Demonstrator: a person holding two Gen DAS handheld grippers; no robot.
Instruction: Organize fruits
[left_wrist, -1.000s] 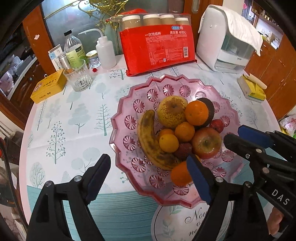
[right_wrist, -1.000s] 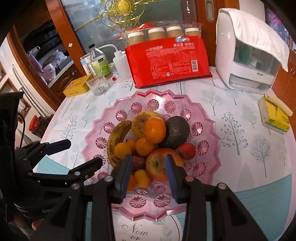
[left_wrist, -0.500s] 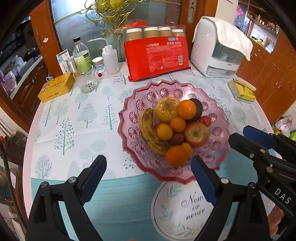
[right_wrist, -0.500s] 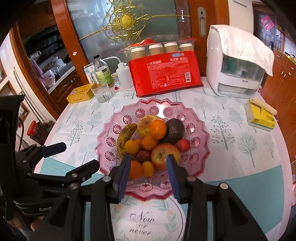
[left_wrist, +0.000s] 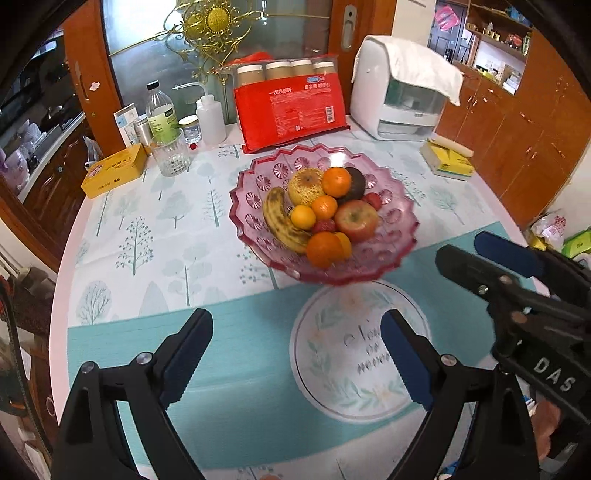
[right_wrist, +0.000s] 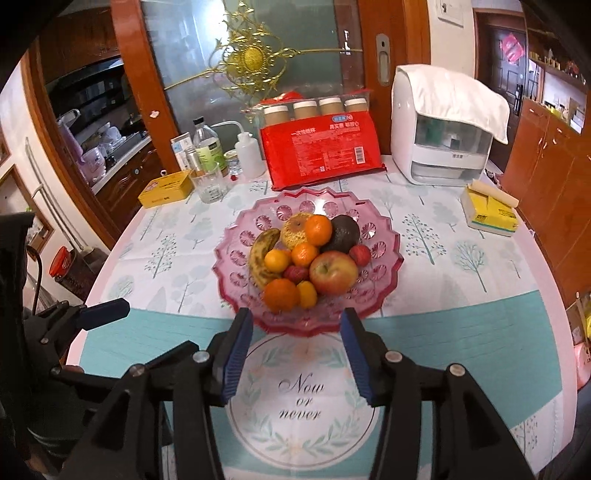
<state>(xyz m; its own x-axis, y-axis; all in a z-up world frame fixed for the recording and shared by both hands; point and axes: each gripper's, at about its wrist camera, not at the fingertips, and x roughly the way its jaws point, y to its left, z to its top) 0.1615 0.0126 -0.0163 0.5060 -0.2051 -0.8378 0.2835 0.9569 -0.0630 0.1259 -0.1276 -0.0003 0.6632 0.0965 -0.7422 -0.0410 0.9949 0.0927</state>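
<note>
Both grippers empty, drawn back from the full fruit bowl

The left gripper stood wide over bare desk with nothing between its jaws; the right gripper was at a middling gap, its jaws having just been opening, also empty, at the bowl's near rim. Beyond them the pink bowl held all the fruit: banana at left, apple at right, oranges near, an avocado far. The heap looked loose, so any further nudge might have rolled an orange off the shallow rim. A glass stood far left, well apart.
</note>
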